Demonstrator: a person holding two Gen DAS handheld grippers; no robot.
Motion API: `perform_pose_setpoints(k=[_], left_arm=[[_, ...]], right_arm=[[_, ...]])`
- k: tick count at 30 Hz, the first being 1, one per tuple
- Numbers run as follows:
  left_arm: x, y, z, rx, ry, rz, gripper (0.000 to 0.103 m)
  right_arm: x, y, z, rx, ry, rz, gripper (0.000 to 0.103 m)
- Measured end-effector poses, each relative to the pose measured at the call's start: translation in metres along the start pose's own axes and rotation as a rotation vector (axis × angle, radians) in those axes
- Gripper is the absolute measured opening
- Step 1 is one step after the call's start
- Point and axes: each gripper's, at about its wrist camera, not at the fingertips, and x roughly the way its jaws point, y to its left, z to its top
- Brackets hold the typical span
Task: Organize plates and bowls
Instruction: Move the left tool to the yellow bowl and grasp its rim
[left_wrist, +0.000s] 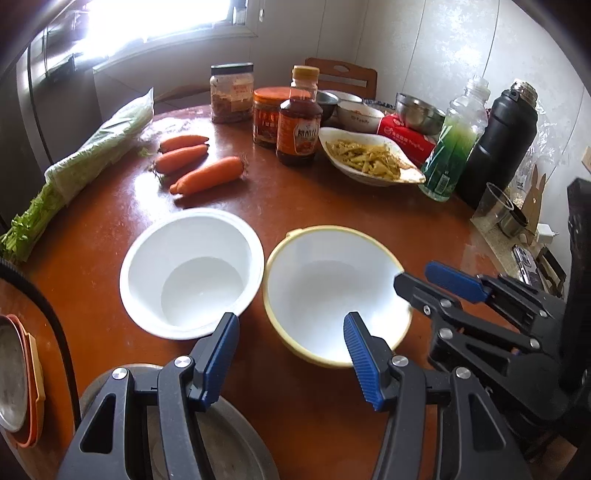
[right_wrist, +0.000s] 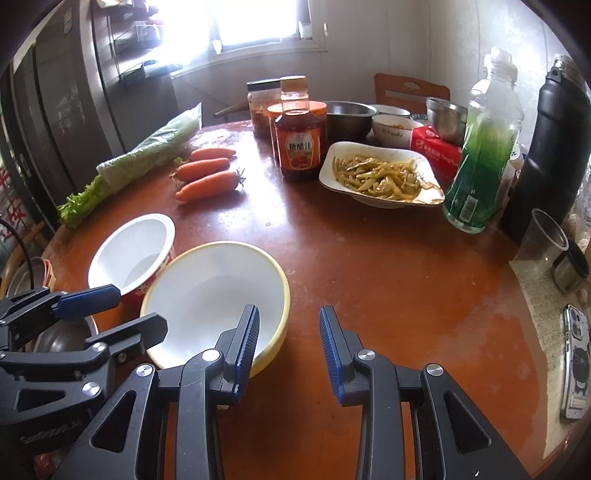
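Two empty bowls stand side by side on the brown round table (left_wrist: 295, 206): a plain white bowl (left_wrist: 192, 273) (right_wrist: 133, 251) on the left and a yellow-rimmed white bowl (left_wrist: 332, 291) (right_wrist: 218, 295) on the right. My left gripper (left_wrist: 290, 325) (right_wrist: 140, 310) is open; one finger hangs by the white bowl's near rim, the other over the yellow-rimmed bowl's inside. My right gripper (right_wrist: 289, 314) (left_wrist: 417, 277) is open too and straddles the yellow-rimmed bowl's right rim without pressing on it.
Three carrots (left_wrist: 192, 162), bagged greens (left_wrist: 92, 155), sauce bottle (left_wrist: 299, 129), jars, a dish of food (left_wrist: 369, 158), steel bowls (right_wrist: 349, 114), a green bottle (right_wrist: 480, 166) and a black flask (right_wrist: 546, 147) fill the far side. Metal plates (left_wrist: 14, 373) lie at near left, a phone (right_wrist: 576, 362) at right.
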Motion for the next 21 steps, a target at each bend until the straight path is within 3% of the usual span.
perform_pose_setpoints(k=[3,13,21], left_arm=[[0.000,0.000,-0.005,-0.011,0.009,-0.029,0.059],[0.019,0.004,-0.003,-0.051,0.071,-0.022,0.059],[0.032,0.000,-0.002,-0.046,0.096,-0.037,0.041]], right_arm=[[0.004,-0.003,0.000,0.006,0.008,0.018,0.035],[0.019,-0.003,0.000,-0.017,0.036,0.025,0.035],[0.027,0.004,0.000,-0.047,0.049,0.056,0.019]])
